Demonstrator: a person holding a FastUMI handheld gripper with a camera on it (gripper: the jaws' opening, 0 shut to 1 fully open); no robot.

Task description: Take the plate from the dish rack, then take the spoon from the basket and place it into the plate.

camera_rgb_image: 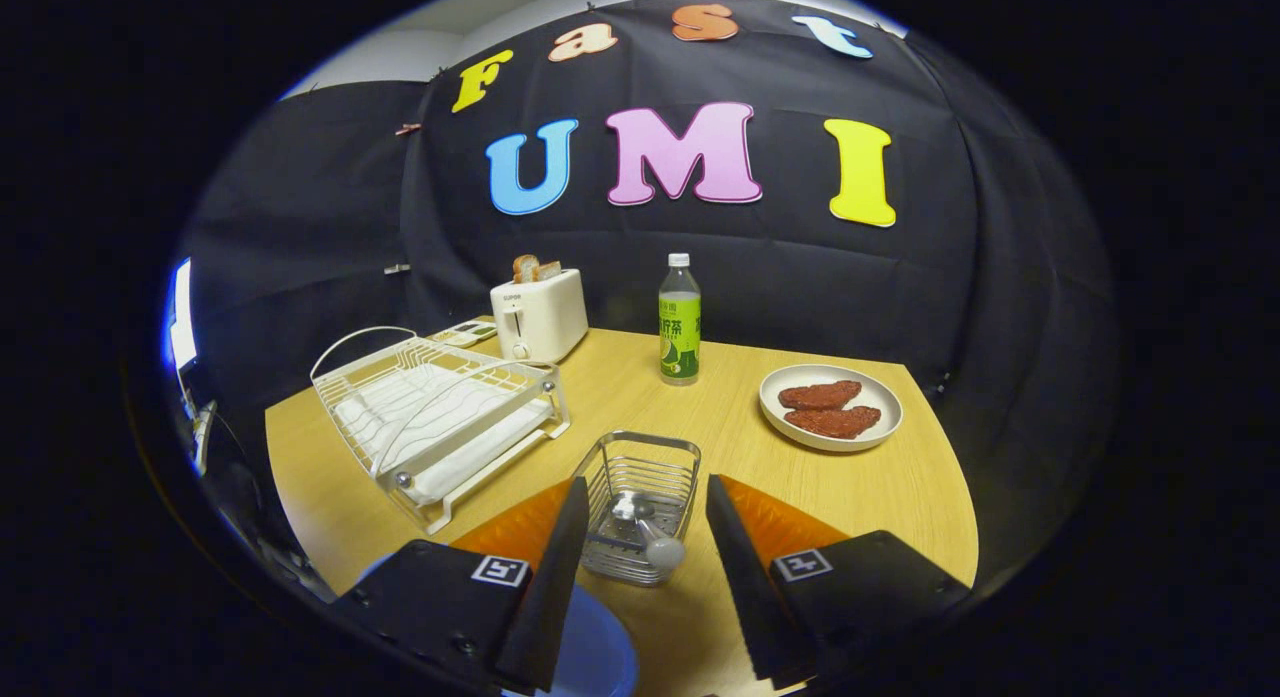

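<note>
Gripper (pixel 640 537) is hanging above the table (pixel 880 497) with its fingers spread apart, gripping nothing. The wire basket (pixel 640 477) is sitting between the fingers and just ahead of them, with the spoon (pixel 655 542) lying inside it, bowl end toward the camera. A blue plate (pixel 598 657) is lying on the table under the left finger, so judging by that the plate step looks done and the spoon pickup is in hand. The dish rack (pixel 440 417) is standing to the left, no plate visible in it.

To do it well: come down over the basket, straddle the spoon's handle across its narrow width, stay off the wire walls, close, lift straight up.

Writing: the bottle (pixel 679 322) is carrying a green label and the toaster (pixel 538 315) a small mark, both too small to make out. A white plate (pixel 785 422) holding two brown pieces is sitting to the right.
</note>
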